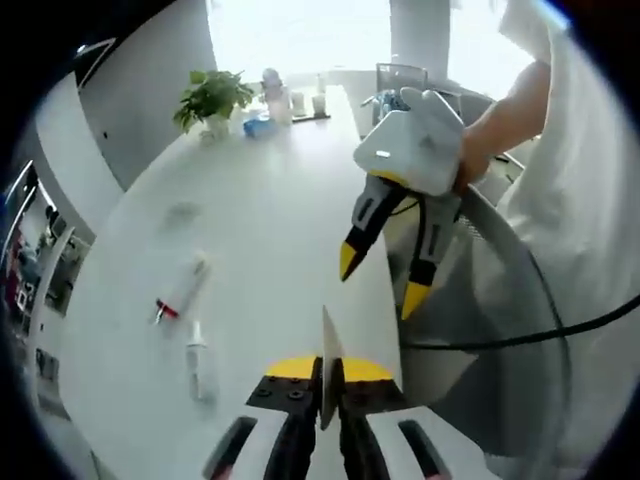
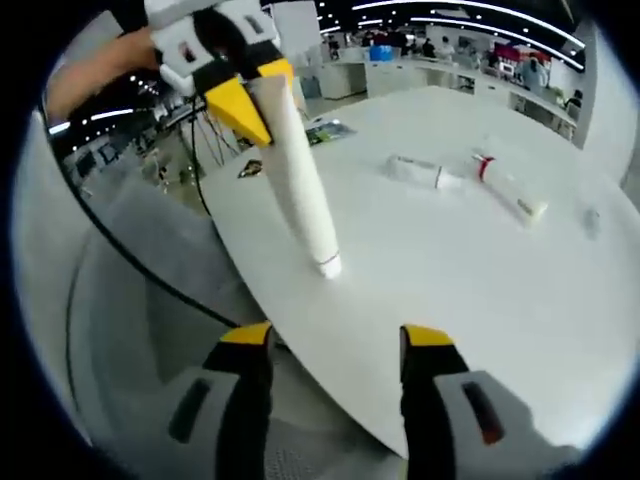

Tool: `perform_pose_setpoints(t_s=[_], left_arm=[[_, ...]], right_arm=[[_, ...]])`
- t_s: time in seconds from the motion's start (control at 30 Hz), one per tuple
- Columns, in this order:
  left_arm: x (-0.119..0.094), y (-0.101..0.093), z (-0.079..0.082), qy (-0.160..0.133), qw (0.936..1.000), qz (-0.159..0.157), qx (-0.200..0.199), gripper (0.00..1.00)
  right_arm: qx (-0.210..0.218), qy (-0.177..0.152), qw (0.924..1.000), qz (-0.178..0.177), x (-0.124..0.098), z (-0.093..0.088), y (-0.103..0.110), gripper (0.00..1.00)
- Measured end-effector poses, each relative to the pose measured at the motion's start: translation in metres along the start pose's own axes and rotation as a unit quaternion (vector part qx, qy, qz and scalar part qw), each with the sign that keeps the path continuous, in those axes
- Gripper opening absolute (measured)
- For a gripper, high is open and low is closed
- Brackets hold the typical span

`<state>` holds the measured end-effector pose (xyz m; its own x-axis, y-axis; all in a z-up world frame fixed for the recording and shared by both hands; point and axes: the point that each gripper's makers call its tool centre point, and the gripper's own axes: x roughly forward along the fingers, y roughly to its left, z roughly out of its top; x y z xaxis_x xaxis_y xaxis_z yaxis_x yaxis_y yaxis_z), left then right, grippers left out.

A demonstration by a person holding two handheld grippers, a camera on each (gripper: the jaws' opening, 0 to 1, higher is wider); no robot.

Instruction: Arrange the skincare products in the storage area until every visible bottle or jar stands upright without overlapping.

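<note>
Holding a long white plastic tube [image 2: 300, 170] by its flat crimped end, the left gripper [image 2: 250, 100] keeps it cap-down on the white tabletop [image 2: 480, 290].

Left jaws are clamped tight on the tube's thin edge [image 1: 329, 365], near the table's edge. The right gripper [image 1: 380, 285] hangs beside the table with its yellow-tipped jaws spread apart, gripping nothing. Two further items lie flat, well apart from the tube: a white tube with a red band [image 1: 180, 291] and a small clear bottle [image 1: 199, 361] just beside it.
</note>
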<state>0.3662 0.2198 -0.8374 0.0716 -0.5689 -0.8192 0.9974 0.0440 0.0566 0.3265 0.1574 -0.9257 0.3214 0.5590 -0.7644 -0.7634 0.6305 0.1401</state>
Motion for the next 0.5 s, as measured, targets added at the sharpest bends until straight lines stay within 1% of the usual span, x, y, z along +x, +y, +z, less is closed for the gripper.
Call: perform_pose_setpoints(t_s=[0.1, 0.17, 0.23, 0.27, 0.3, 0.33, 0.4, 0.5], left_arm=[[-0.001, 0.002, -0.001, 0.001, 1.0000, 0.002, -0.001, 0.04], [-0.003, 0.004, -0.003, 0.004, 1.0000, 0.001, -0.007, 0.04], [-0.007, 0.007, -0.004, 0.003, 1.0000, 0.003, -0.008, 0.04], [-0.008, 0.008, -0.004, 0.002, 0.9999, 0.003, -0.010, 0.04], [-0.010, 0.011, -0.004, 0.001, 0.9998, 0.004, -0.017, 0.04], [-0.012, 0.013, -0.004, 0.000, 0.9998, 0.005, -0.018, 0.04], [-0.017, 0.019, -0.003, -0.001, 0.9997, 0.008, -0.025, 0.04], [-0.024, 0.028, -0.002, -0.002, 0.9995, 0.010, -0.028, 0.04]], right_arm=[[-0.013, 0.004, 0.9999, -0.005, 0.003, 0.001, 0.004, 0.51], [-0.029, 0.007, 0.9995, -0.013, 0.006, 0.000, 0.005, 0.52], [-0.039, 0.004, 0.9992, -0.010, 0.009, 0.001, 0.009, 0.53], [-0.047, 0.003, 0.9988, -0.017, 0.012, 0.000, 0.008, 0.53], [-0.058, 0.011, 0.9979, -0.027, 0.013, -0.003, 0.005, 0.54], [-0.080, 0.026, 0.9955, -0.043, 0.013, -0.007, 0.001, 0.54], [-0.099, 0.036, 0.9930, -0.054, 0.015, -0.011, -0.002, 0.55], [-0.082, 0.037, 0.9949, -0.046, 0.018, -0.012, -0.001, 0.58]])
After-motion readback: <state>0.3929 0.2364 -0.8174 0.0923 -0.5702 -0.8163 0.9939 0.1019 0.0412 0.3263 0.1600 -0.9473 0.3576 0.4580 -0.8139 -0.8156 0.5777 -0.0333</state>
